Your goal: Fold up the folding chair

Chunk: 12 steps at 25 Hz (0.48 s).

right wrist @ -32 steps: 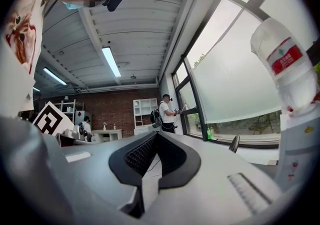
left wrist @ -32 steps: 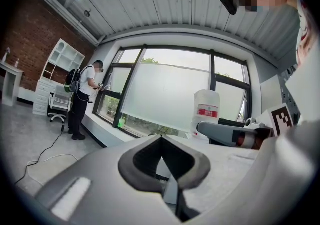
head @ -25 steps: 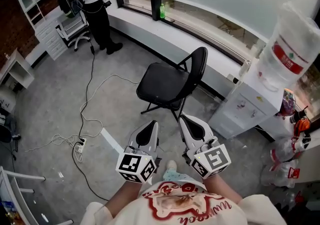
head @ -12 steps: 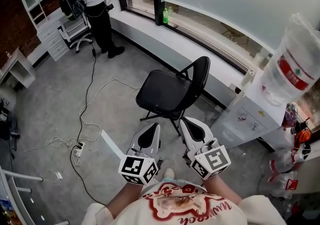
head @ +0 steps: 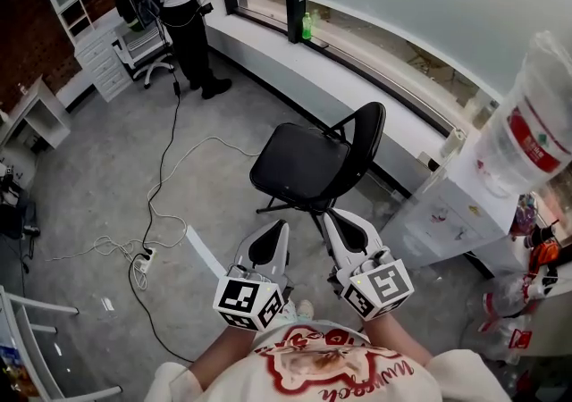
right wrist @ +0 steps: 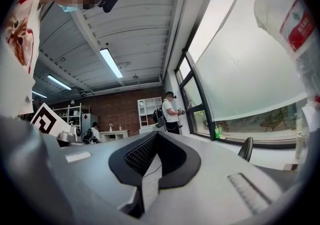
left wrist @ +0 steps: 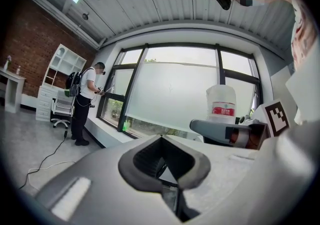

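Black chair (head: pixel 299 163): fully open on the grey floor (head: pixel 98 168), seat flat and backrest up. It stands just ahead of both pairs of tongs, and neither pair touches it.
Left tongs (head: pixel 278 227): closed on nothing, held level, tips just short of the seat's near edge.
Right tongs (head: pixel 332 215): closed as well, empty, level, just beside the left pair, tips near the chair's front legs.
Done so far: nothing that shows, since the chair is not folded at all.
Left to do: by my reading, everything. Open a pair, take the seat or backrest, swing the seat up, close the legs.
Watch out: water dispenser (head: pixel 451 208) stands near, right of the right tongs.
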Motion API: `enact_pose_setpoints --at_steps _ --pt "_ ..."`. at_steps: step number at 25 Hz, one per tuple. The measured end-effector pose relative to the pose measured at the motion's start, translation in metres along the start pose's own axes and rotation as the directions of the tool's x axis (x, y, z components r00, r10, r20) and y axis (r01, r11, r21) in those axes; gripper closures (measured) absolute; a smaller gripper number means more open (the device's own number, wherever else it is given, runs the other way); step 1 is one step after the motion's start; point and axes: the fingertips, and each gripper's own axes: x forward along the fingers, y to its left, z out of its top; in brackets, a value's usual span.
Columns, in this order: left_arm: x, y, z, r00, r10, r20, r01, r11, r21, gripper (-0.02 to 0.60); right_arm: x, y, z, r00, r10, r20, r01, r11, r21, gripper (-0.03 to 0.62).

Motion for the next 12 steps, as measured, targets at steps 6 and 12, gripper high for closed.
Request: enact_pose_setpoints --at_steps 6,12 --pt "0.002 0.008 0.0 1.0 0.018 -0.003 -0.018 1.0 -0.01 0.58 0.011 0.003 0.0 1.0 0.028 -0.007 -0.028 1.0 -0.005 0.568" --pt "0.012 0.015 0.004 1.0 0.01 0.005 -0.01 1.0 -0.018 0.58 0.021 -0.003 0.003 1.0 0.018 0.004 -0.018 1.0 -0.008 0.568"
